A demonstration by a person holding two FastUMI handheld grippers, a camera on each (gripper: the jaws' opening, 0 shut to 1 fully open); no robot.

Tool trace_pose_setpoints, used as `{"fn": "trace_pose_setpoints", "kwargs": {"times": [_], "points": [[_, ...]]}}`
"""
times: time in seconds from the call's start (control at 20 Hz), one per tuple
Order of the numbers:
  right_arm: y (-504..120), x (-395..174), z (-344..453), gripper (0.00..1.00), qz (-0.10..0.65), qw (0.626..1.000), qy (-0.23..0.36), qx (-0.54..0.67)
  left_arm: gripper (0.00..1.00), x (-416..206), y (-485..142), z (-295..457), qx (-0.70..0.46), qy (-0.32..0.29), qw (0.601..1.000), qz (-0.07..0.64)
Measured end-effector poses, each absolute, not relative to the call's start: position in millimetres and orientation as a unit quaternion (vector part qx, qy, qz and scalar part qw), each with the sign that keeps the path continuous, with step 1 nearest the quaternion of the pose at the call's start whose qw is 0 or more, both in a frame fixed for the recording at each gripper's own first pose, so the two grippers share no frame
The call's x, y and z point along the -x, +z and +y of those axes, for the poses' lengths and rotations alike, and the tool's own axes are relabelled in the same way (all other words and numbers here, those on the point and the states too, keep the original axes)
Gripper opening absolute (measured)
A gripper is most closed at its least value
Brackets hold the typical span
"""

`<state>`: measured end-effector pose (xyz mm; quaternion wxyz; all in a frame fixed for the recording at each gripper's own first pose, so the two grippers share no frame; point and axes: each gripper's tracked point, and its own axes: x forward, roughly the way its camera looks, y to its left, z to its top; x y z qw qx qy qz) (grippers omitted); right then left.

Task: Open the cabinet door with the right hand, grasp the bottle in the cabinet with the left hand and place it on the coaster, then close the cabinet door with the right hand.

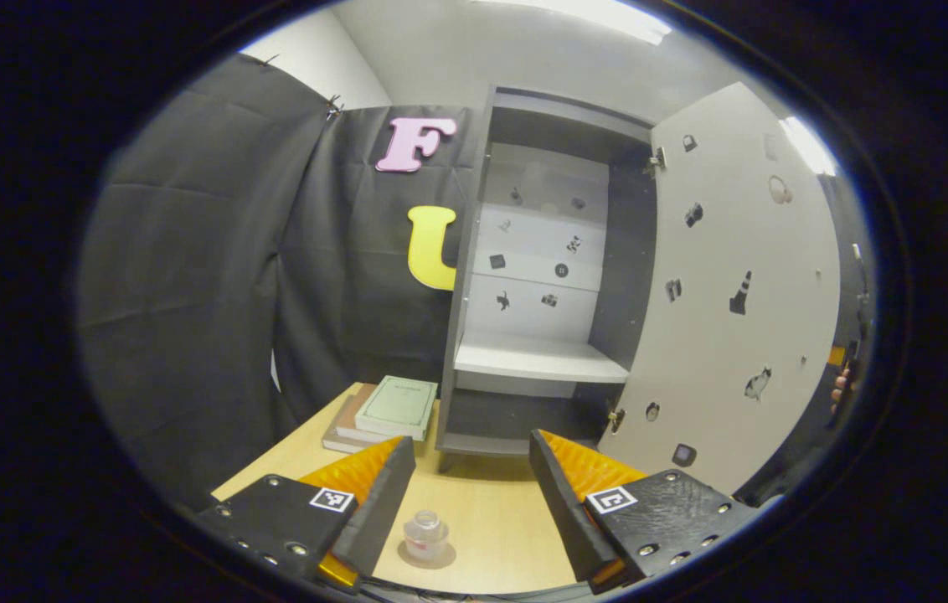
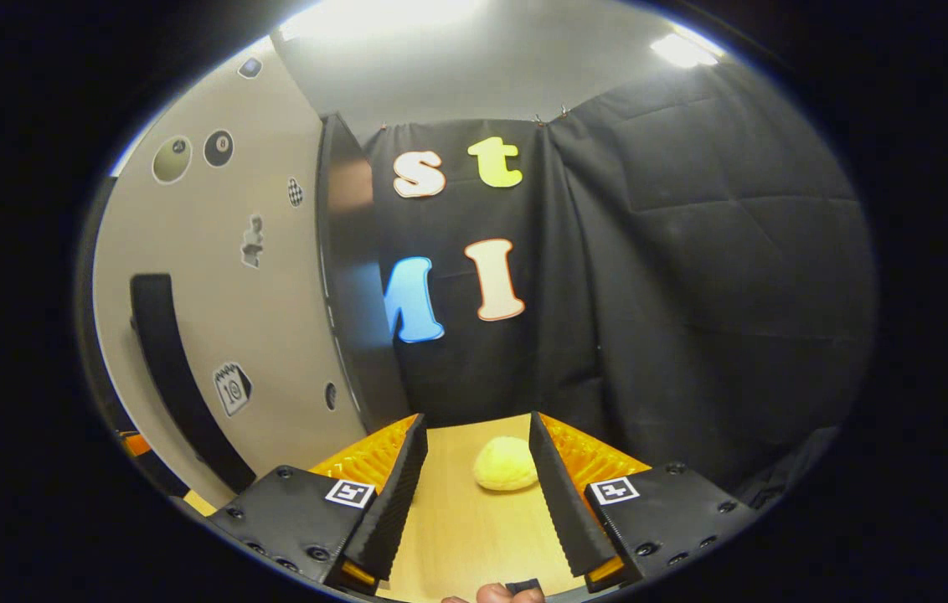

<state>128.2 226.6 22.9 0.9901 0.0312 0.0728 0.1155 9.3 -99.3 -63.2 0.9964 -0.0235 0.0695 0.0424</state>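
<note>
The left gripper (image 1: 471,494) is being held above the wooden table (image 1: 491,511) with its two fingers spread well apart and nothing between them. The bottle (image 1: 425,536), small, clear and capped, is being seen standing upright on the round coaster (image 1: 427,556), low on the table and just beside the inner edge of the left-hand finger without touching it. The cabinet (image 1: 541,276) is being shown straight ahead with its door (image 1: 734,293) swung wide to the right; the door's inner face is being shown dotted with small stickers. The middle shelf (image 1: 537,358) is being displayed bare. A stack of books (image 1: 386,412) is being seen lying flat on the table just left of the cabinet's base. At the far right edge of the left gripper view, fingertips of a hand (image 1: 840,387) are being glimpsed beyond the door. In the right gripper view, the right gripper (image 2: 474,490) is likewise being held with its fingers apart and gripping nothing. The outer face of the door (image 2: 223,285), bearing a dark vertical handle (image 2: 177,377), is being shown close on the left. A yellow ball (image 2: 505,463) is being seen resting on the table (image 2: 466,536) ahead, near the right-hand finger.
</note>
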Motion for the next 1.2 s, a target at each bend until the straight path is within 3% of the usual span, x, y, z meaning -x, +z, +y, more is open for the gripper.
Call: {"fn": "trace_pose_setpoints", "kwargs": {"times": [0.35,0.65,0.7,0.8,0.85,1.2], "points": [[34,-125,242,0.78,0.061,0.984,0.169,-0.018,0.82,-17,-22,-125,0.005,0.030,0.998,0.048],[33,-115,255,0.78,0.073,0.978,0.197,0.006,0.82,-43,-28,-122,0.029,-0.010,0.999,0.045],[31,-115,256,0.86,0.078,0.977,0.197,0.015,0.85,-46,-27,-115,0.032,-0.014,0.998,0.044],[34,-116,243,0.68,0.072,0.981,0.176,0.041,0.85,-48,-25,-94,0.036,-0.016,0.998,0.044],[34,-114,241,0.72,0.073,0.982,0.169,0.040,0.85,-50,-25,-84,0.039,-0.016,0.998,0.043],[27,-105,264,0.69,0.089,0.984,0.154,0.017,0.82,-53,-23,-9,0.027,-0.010,0.999,0.045]]}}
